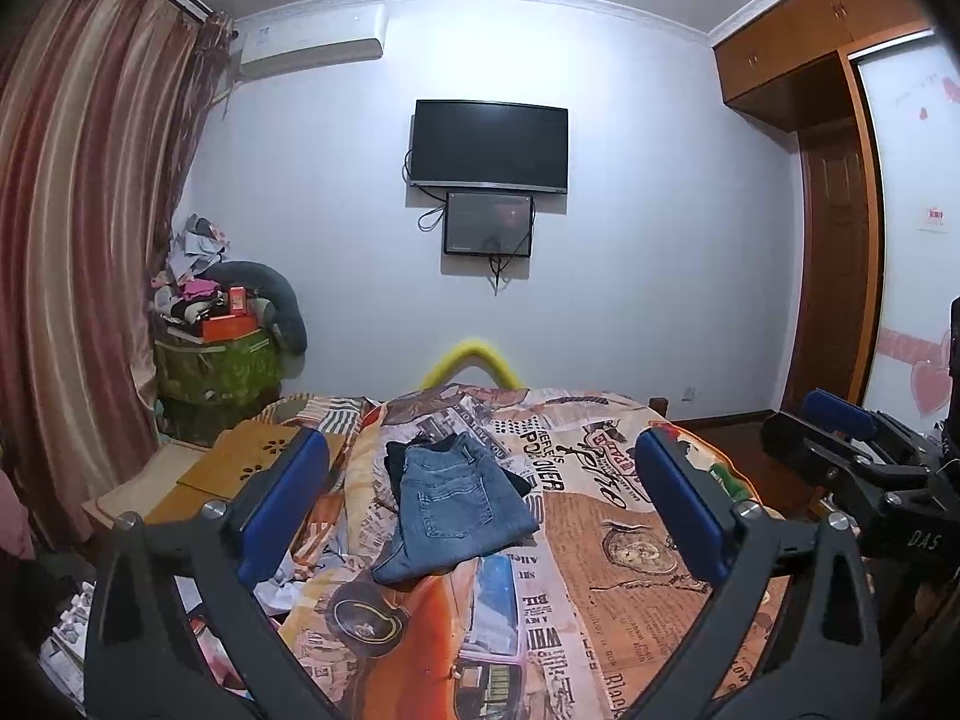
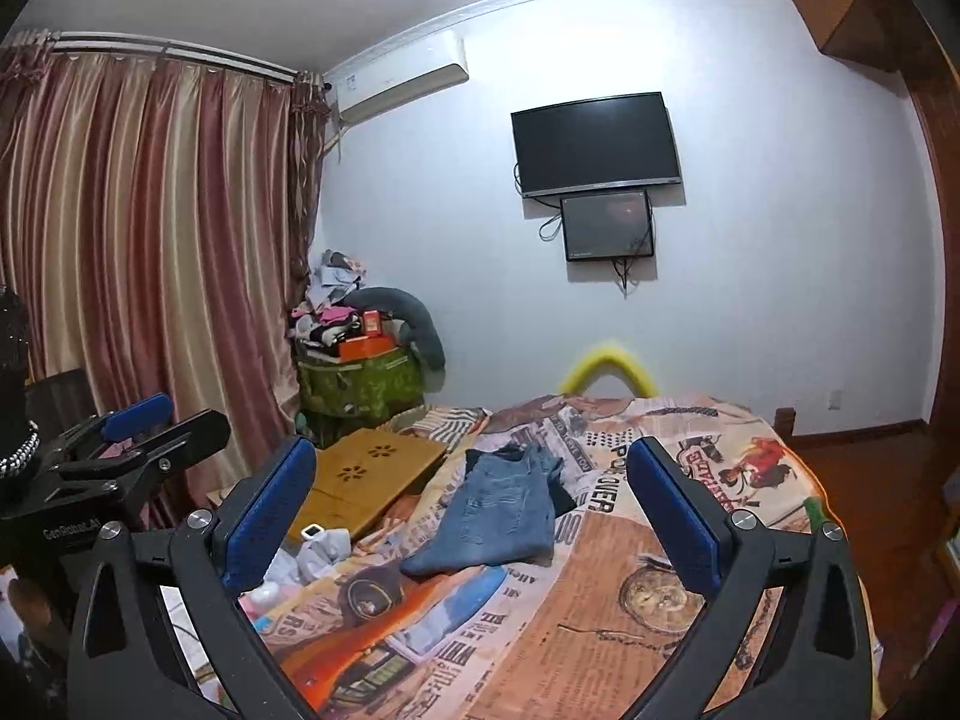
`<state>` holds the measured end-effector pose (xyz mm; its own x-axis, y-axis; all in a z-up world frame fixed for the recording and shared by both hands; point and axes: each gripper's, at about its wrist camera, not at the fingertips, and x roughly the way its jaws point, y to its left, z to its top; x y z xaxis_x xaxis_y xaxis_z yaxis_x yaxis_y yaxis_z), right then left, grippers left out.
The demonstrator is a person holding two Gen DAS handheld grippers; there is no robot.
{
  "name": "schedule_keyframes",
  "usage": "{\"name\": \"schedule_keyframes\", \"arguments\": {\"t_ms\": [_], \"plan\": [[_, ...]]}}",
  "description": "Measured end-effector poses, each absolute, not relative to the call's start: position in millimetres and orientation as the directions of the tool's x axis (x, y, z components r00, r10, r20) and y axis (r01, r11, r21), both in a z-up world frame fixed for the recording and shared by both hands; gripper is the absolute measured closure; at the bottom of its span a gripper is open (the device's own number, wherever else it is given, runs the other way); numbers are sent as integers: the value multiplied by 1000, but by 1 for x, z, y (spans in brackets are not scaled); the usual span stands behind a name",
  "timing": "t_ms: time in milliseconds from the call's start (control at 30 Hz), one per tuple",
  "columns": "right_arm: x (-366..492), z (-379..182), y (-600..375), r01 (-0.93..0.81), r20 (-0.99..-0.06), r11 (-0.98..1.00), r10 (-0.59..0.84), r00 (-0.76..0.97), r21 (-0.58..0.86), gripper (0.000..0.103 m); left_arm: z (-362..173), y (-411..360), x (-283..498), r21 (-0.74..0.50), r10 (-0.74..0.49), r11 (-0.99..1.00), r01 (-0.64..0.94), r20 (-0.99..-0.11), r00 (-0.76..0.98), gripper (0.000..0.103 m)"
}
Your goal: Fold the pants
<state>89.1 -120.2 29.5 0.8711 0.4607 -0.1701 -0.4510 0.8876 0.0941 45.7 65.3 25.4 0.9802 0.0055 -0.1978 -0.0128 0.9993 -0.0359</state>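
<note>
The left gripper [image 1: 480,498] hangs above the near end of the bed with its blue pads [image 1: 282,510] spread wide and nothing between them. The right gripper [image 2: 474,504] is likewise wide open and empty; from the left wrist view it shows at 3 o'clock [image 1: 840,450], its body marked "DAS". From the right wrist view the left gripper sits at 9 o'clock [image 2: 138,420], with a partly readable label on its body.

The jeans [image 1: 450,510] lie folded on the bedspread [image 1: 630,570], straight ahead at 12 o'clock between the open fingers in both views, back pocket up. A dark garment [image 1: 402,462] lies under them, its edge showing at their far side. Neither gripper touches the jeans.

The bedspread is printed like old newspaper; "POWER" reads beside the jeans at 1 o'clock, along with an orange car and a pocket watch. Other print is too small to read.

At 10 o'clock a wooden board [image 1: 252,462] with flower cut-outs rests on the bed edge. Beyond it a green bin [image 1: 216,372] is heaped with clothes, an orange box [image 1: 225,324] and a grey cushion [image 1: 270,294]. On the far wall hang a TV [image 1: 489,144] and a smaller screen [image 1: 489,225] beneath it, with an air conditioner [image 1: 312,42] at 11 o'clock, curtains [image 1: 90,210] at 9 o'clock and a wardrobe [image 1: 828,180] at 2 o'clock.
</note>
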Motion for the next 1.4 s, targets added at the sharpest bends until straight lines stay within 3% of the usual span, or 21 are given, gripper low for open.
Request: {"name": "schedule_keyframes", "arguments": {"t_ms": [1400], "plan": [[90, 31, -121, -454, -207, 886, 464, 861, 98, 0, 17, 71, 56, -55, -8, 998, -5, -232, 973, 0]]}}
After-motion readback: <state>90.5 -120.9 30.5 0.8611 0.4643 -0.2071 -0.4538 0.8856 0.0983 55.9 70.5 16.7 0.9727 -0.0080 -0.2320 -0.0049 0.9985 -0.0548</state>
